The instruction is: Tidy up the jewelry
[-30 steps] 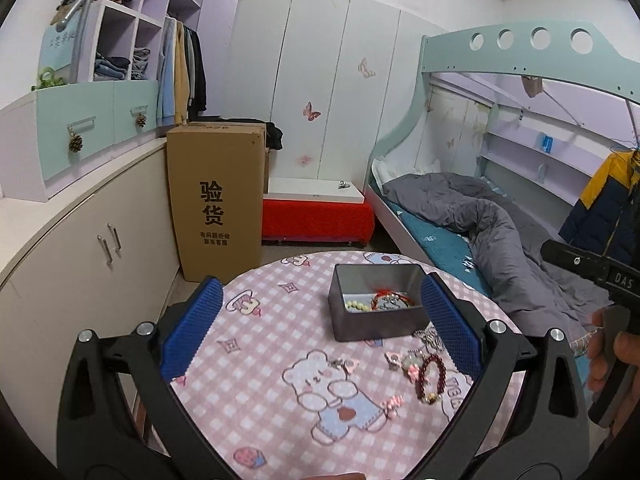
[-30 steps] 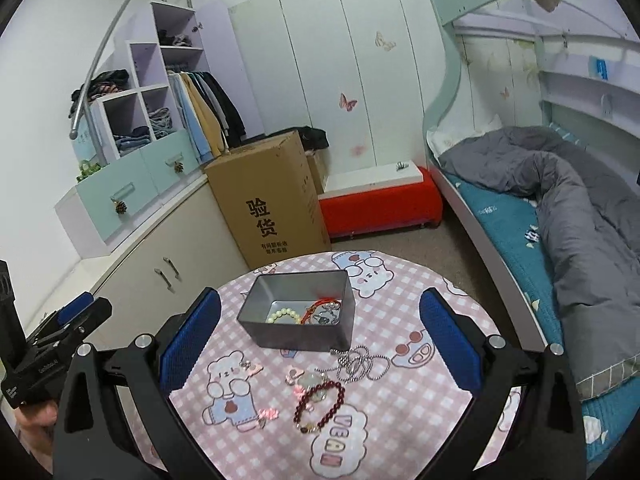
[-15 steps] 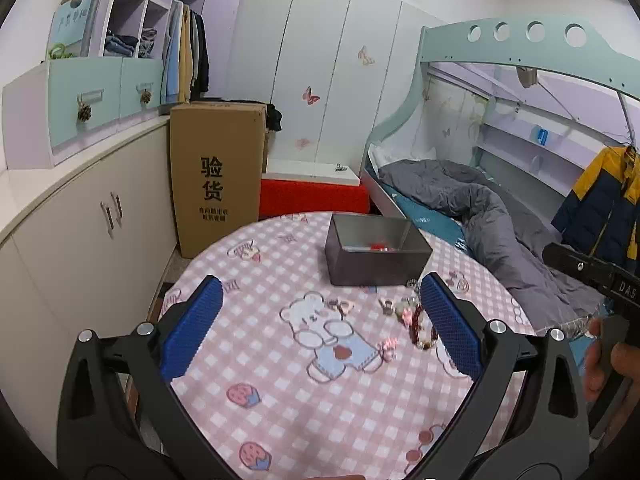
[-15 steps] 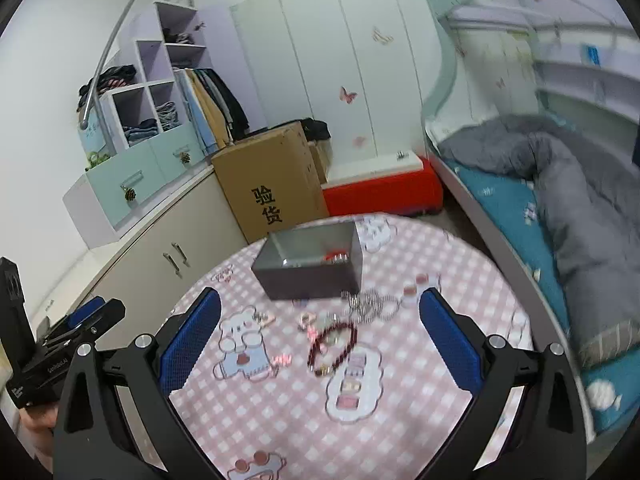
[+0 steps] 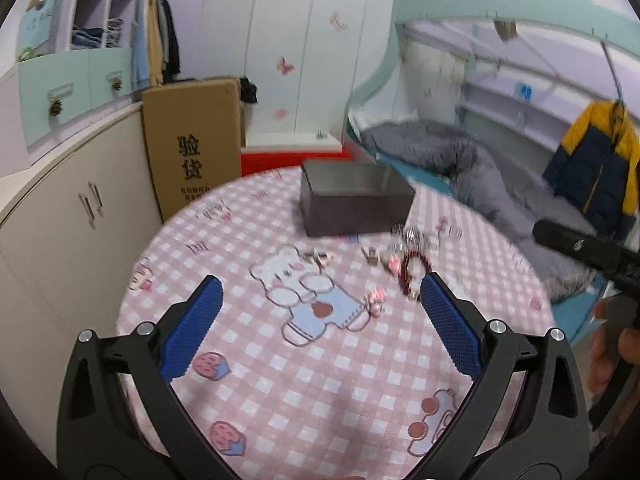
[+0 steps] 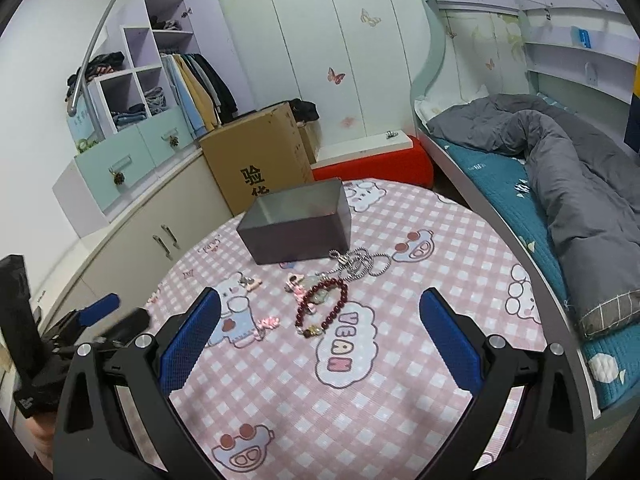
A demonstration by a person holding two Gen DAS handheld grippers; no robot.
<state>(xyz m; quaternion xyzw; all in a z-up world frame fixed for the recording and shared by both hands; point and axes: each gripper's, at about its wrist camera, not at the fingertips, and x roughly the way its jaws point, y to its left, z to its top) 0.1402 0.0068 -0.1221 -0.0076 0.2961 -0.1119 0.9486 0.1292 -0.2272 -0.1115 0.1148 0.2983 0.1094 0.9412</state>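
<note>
Seen from the left wrist, the left gripper (image 5: 320, 312) hangs above a round table (image 5: 320, 380) covered in a pink checked cloth with cartoon bears, its blue-padded jaws spread wide with nothing between them. Toward the far side of the table stands an open grey metal box (image 5: 356, 204); from this low angle only its walls and rim show, so its contents cannot be told. Loose jewelry lies on the cloth just in front of the box: a dark red bead bracelet (image 5: 414, 276), a silver chain (image 5: 412, 236) blurred by motion, and small pink trinkets (image 5: 377, 298) beside the printed bear. At the right edge a person's hand (image 5: 612, 344) grips the handle of the other tool. A tall cardboard carton (image 5: 192, 144) stands on the floor beyond the table (printed with black characters). From the right wrist, the right gripper (image 6: 320, 328) is likewise held over the table, jaws apart and empty. The grey box (image 6: 296, 224) again shows no visible contents. The red bracelet (image 6: 320, 308) lies between the box and the gripper, with the silver chain (image 6: 360, 264) touching the box's near corner and the pink pieces (image 6: 270, 323) to the left. The left gripper's blue-tipped finger (image 6: 98, 308) shows at the lower left.
</note>
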